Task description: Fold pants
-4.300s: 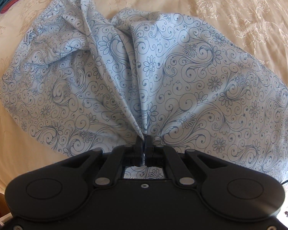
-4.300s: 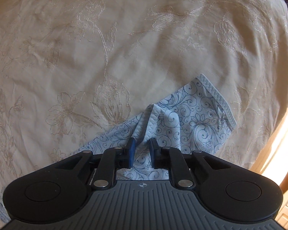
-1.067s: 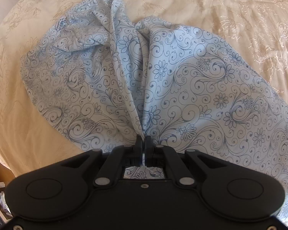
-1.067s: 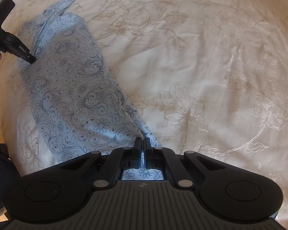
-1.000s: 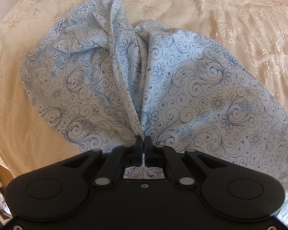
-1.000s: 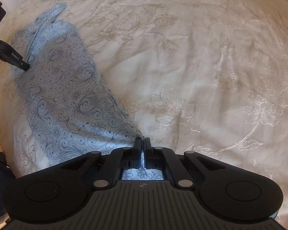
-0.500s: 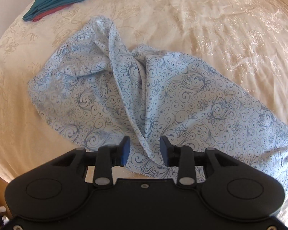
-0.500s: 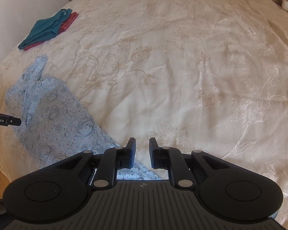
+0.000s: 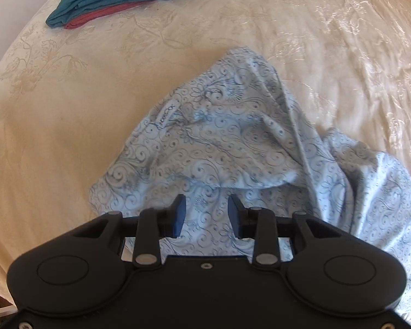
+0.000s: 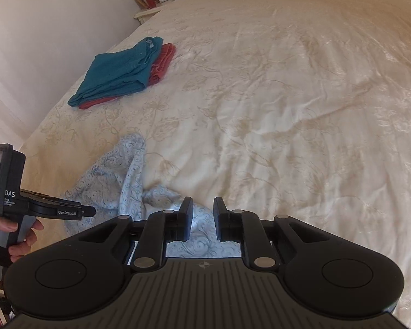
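In the left wrist view the left gripper [image 9: 207,212] hangs part-open and empty over the rumpled blue-patterned pants [image 9: 233,148] on the cream bedspread [image 9: 54,123], while the right wrist view shows the right gripper [image 10: 202,215] parted, gripping nothing, above the pants' near edge, folded teal clothes [image 10: 117,74] lying well apart.
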Tool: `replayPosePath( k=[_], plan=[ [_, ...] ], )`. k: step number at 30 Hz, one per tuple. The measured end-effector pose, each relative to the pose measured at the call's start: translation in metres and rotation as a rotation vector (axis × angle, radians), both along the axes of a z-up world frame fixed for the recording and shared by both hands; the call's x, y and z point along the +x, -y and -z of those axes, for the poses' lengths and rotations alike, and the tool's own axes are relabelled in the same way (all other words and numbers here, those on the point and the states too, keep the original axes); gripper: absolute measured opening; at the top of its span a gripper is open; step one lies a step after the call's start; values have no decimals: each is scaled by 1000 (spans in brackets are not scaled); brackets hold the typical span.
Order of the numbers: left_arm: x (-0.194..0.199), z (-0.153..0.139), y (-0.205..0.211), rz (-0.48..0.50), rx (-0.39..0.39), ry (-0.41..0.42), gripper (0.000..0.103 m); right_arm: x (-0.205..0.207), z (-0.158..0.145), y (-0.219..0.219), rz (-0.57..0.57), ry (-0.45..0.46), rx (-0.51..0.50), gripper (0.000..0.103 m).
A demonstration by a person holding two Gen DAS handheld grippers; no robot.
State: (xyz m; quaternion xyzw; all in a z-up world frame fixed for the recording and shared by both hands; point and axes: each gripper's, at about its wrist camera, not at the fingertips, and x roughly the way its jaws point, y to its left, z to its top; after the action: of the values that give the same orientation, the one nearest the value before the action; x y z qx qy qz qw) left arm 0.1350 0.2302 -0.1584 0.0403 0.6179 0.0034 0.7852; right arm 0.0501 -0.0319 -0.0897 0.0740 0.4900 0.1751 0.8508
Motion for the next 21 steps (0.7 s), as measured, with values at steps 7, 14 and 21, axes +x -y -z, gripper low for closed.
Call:
replayPosePath(
  k=[7,14,21],
  plan=[
    [46,35,-38,64,-33,-75,45,67,27,-95,-68,-44,-10,17],
    [51,30,-53,98,-138,-112,44,106,64,-146,-68,-146,-13,32],
    [45,43,-68,113,-172,-131,44,117,92,-155,-45,-239,-11,30]
  ],
)
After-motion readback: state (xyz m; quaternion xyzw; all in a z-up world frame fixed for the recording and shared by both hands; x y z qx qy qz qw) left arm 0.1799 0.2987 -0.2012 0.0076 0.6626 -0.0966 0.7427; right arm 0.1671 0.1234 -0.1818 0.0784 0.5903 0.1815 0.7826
